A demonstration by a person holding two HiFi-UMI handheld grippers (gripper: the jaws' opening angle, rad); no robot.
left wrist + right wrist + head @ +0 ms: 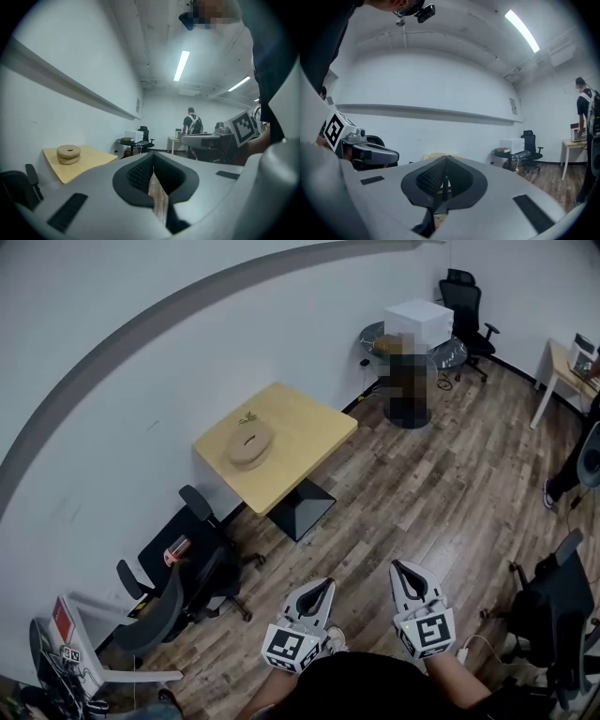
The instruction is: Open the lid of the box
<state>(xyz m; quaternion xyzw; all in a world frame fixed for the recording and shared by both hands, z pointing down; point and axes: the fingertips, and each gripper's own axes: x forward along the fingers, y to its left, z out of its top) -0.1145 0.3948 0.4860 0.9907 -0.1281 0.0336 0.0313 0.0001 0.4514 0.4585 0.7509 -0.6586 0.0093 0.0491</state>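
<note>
A round, light wooden box (249,443) with a dimpled lid lies on the square wooden table (300,432) against the curved white wall. In the left gripper view the box (69,153) is far off at the left on the table (93,161). My left gripper (322,585) and right gripper (401,566) hang side by side over the wood floor, well short of the table. Both point towards it, shut, with nothing between the jaws. Seen from its own camera, the left gripper (152,160) leaves only a thin slit. The right gripper (446,161) is likewise pressed together.
Black office chairs (192,573) stand left of the table, near the wall. Its black pedestal base (302,507) juts towards me. Farther back are a white case on a round table (417,322), a standing person (192,124) and a desk (562,371). Another chair (548,610) is at my right.
</note>
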